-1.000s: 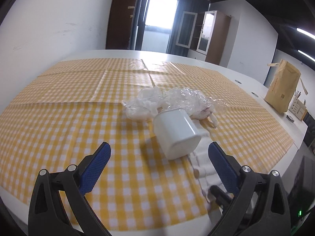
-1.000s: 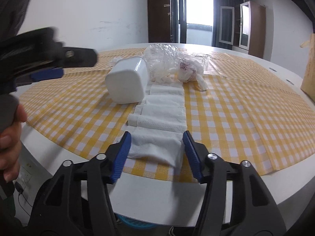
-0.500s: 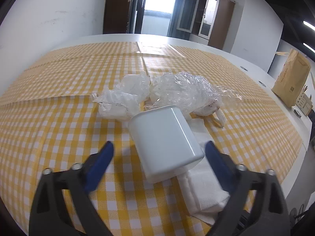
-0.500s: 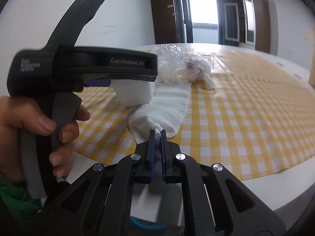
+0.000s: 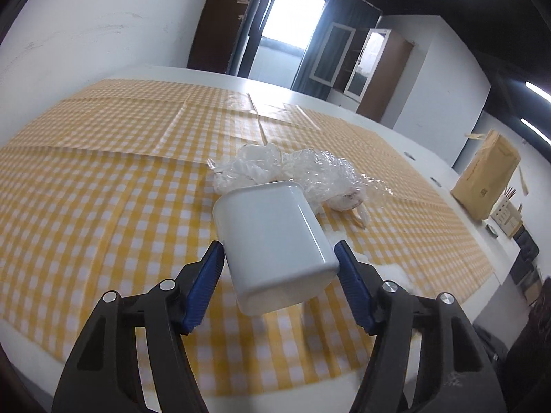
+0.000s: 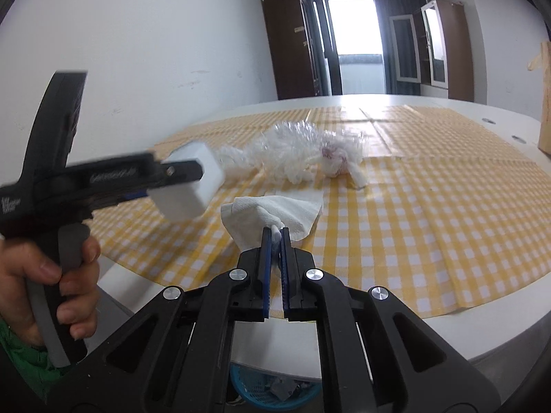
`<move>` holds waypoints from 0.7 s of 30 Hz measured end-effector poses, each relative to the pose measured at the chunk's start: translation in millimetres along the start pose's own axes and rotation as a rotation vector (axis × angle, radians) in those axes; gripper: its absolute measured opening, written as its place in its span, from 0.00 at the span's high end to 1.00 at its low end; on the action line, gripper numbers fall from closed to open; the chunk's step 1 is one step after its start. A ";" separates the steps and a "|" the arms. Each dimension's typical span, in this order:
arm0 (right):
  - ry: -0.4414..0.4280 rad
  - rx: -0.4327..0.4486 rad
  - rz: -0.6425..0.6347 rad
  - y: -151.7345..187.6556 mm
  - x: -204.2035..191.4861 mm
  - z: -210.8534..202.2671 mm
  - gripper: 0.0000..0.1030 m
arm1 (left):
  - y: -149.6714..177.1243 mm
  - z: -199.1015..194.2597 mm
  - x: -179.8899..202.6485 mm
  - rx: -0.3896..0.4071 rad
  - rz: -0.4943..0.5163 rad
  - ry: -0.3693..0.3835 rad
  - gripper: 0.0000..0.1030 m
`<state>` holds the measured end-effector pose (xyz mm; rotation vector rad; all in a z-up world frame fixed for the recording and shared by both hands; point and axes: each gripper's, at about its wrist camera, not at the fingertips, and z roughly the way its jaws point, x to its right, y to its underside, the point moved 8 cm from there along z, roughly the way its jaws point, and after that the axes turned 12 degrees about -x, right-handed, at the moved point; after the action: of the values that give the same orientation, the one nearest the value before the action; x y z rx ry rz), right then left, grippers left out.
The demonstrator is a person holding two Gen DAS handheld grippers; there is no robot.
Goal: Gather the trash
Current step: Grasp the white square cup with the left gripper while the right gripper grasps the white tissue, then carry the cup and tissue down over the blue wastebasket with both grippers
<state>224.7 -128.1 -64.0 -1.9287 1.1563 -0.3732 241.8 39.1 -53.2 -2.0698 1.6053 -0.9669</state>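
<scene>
Crumpled plastic wrap [image 5: 310, 175] behind white container [image 5: 275, 247]

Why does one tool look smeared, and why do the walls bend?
Right wrist view: the left tongs and the white container are smeared by motion, while the right tongs pinching the paper towel stay sharp. Both views: the fisheye lens bows the walls and table edge; the window blows out to white.

Cloth: I see a yellow checked tablecloth [image 5: 103, 206] covering the white tabletop [image 6: 482, 327].
Far edge: brown paper bag [image 5: 485, 179] standing.
</scene>
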 end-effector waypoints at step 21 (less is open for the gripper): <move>-0.037 0.094 -0.059 12.7 -46.9 -92.3 0.96 | 73.5 -106.5 1.3 0.086 0.099 0.065 0.37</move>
<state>135.7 -138.5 -10.6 -1.8834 1.0410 -0.4144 115.8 30.0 -24.5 -1.9025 1.6512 -1.0590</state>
